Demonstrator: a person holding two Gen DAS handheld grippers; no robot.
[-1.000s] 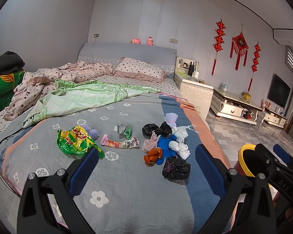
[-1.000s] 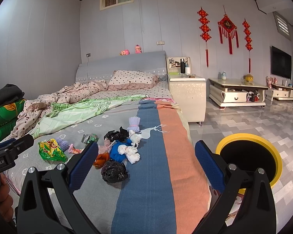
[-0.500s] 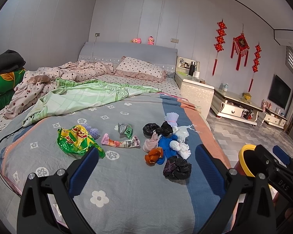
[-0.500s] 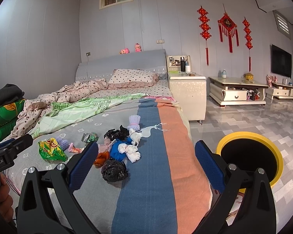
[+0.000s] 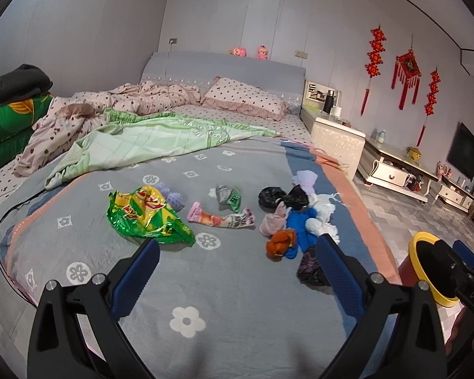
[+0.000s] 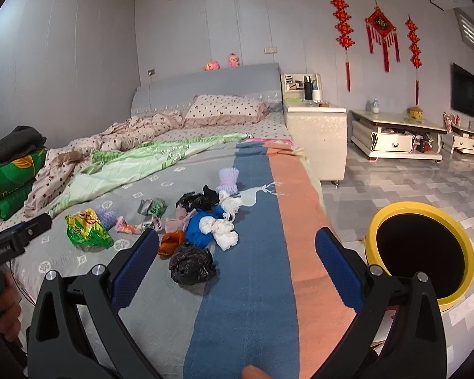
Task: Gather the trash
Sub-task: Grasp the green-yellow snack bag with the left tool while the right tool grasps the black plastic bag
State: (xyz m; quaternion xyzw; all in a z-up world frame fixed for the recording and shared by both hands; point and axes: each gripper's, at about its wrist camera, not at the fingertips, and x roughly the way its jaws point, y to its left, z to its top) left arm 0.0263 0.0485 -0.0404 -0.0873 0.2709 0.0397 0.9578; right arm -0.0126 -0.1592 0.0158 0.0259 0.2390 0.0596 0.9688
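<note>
Blue-padded, both my left gripper (image 5: pixel 237 252) and right gripper (image 6: pixel 237 241) hover spread wide, empty, over the bed (image 5: pixel 237 284). Black crumpled bag (image 6: pixel 191 263), probably plastic, lies nearest; yellow-rimmed bin (image 6: pixel 422 218) stands beside the bed.

Black bag (image 5: pixel 311 270) partly hidden behind right pad of left tongs (image 5: pixel 237 249). Yellow bin (image 5: pixel 426 271) half covered by other tongs' body. Print on pink wrapper (image 5: pixel 221 218) too small to read. Bin (image 6: pixel 420 249) inside too dark to tell contents.

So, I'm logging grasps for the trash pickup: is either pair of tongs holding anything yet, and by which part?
Nothing is held. The left tongs and right tongs are both open and empty above the bed; the trash pile lies untouched.
</note>
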